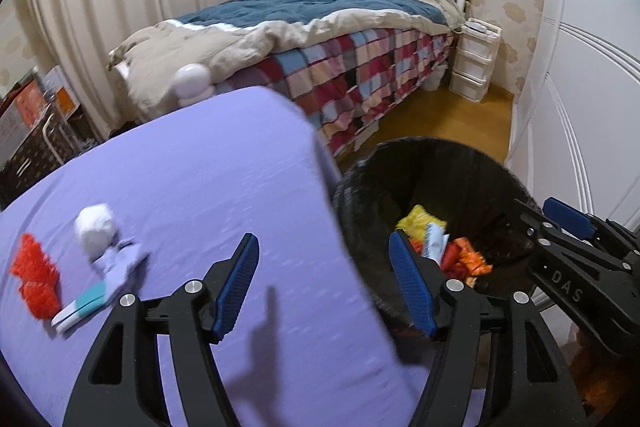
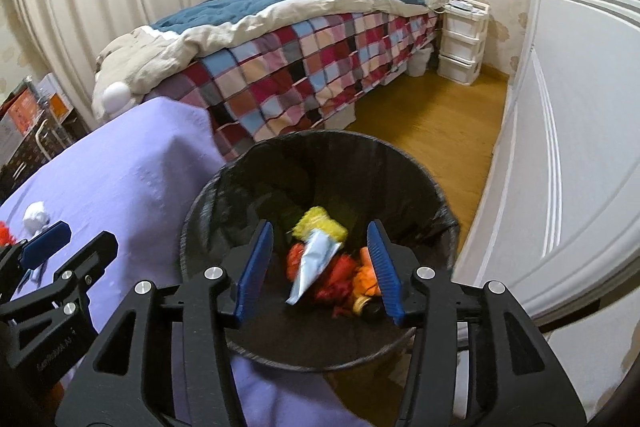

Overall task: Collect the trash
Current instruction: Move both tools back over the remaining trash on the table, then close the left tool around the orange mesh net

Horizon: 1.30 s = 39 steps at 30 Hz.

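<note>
A black trash bin (image 2: 320, 143) stands beside a table under a purple cloth (image 1: 180, 187). Inside lie a yellow wrapper (image 2: 320, 225), a pale blue wrapper (image 2: 312, 263) and red and orange scraps (image 2: 348, 279). My right gripper (image 2: 320, 229) hangs open over the bin, with nothing pressed between its pads. My left gripper (image 1: 323, 241) is open and empty over the table's right edge. Left of it on the cloth lie a red crumpled wrapper (image 1: 34, 275), a white paper ball (image 1: 94, 227), a lilac scrap (image 1: 120, 263) and a teal and white packet (image 1: 86, 303).
A bed (image 2: 300, 67) with a chequered cover stands behind the table and bin. White drawers (image 2: 460, 39) sit at its far side. A white wardrobe door (image 2: 560, 147) runs along the right, with wood floor (image 2: 432, 123) between. Boxes and a rack (image 1: 36, 131) crowd the far left.
</note>
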{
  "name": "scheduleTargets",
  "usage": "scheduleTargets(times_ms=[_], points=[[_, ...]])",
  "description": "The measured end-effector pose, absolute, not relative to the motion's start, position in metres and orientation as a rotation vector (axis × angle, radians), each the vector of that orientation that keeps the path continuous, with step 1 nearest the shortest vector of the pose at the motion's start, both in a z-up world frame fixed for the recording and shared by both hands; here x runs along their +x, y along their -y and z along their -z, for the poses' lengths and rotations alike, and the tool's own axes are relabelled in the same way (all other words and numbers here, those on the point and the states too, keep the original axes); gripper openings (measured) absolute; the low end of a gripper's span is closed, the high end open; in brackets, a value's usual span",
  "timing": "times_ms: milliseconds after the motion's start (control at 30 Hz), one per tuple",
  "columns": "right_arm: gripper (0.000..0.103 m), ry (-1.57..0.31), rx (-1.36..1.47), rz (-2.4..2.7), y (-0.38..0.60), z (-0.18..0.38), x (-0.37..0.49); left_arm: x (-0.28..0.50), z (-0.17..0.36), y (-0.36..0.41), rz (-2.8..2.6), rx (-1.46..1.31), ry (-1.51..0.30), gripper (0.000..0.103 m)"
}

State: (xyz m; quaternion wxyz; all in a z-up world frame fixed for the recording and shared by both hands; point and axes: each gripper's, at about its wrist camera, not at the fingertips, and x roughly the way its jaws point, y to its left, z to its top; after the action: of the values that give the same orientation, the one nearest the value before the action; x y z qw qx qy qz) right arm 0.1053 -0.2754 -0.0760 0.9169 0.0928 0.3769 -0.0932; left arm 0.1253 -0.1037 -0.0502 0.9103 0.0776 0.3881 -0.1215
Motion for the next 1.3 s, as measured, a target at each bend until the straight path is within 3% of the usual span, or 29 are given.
scheduleTargets(times_ms=[767, 1300], points=[[0.055, -0.817, 0.028, -0.151, 0.099, 0.071, 0.098, 0.079, 0.057, -0.094, -0.116, 0.023, -0.827, 0.066], [0.055, -0.877, -0.050, -0.190, 0.052, 0.081, 0.113, 0.095, 0.064, -0.134, -0.145, -0.054, -0.843, 0.069]])
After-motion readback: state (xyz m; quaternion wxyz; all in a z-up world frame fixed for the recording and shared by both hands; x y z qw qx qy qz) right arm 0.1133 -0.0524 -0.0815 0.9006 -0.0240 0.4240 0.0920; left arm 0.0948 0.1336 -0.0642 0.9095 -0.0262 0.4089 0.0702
